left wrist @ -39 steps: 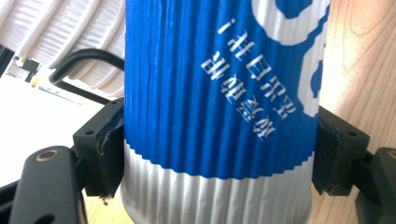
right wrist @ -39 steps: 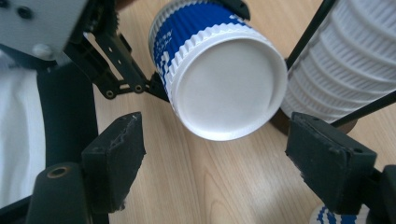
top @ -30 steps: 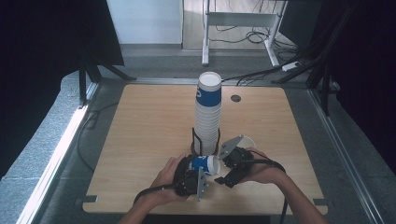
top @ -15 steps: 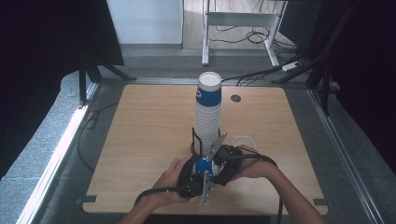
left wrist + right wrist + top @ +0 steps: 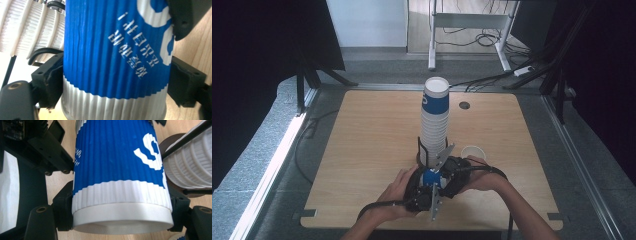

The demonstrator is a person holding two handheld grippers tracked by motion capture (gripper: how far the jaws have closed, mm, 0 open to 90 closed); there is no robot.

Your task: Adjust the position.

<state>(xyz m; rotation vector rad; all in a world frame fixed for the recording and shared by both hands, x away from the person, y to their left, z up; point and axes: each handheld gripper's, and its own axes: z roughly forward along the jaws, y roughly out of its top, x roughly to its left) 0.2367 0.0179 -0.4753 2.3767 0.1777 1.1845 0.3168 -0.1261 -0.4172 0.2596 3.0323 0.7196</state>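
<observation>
Blue ribbed cup sits pinched between the right gripper jaws, while the left gripper jaws have just been opening beside it.

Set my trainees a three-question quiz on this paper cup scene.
1. True or false: the tall stack of cups lies on its side.
2. What is the right gripper shut on?
3. In the high view, the lone white cup stands: A) left of the stack, B) right of the stack, C) on top of it.
Key: 1 false, it stands upright; 2 a blue and white cup; 3 B.
</observation>
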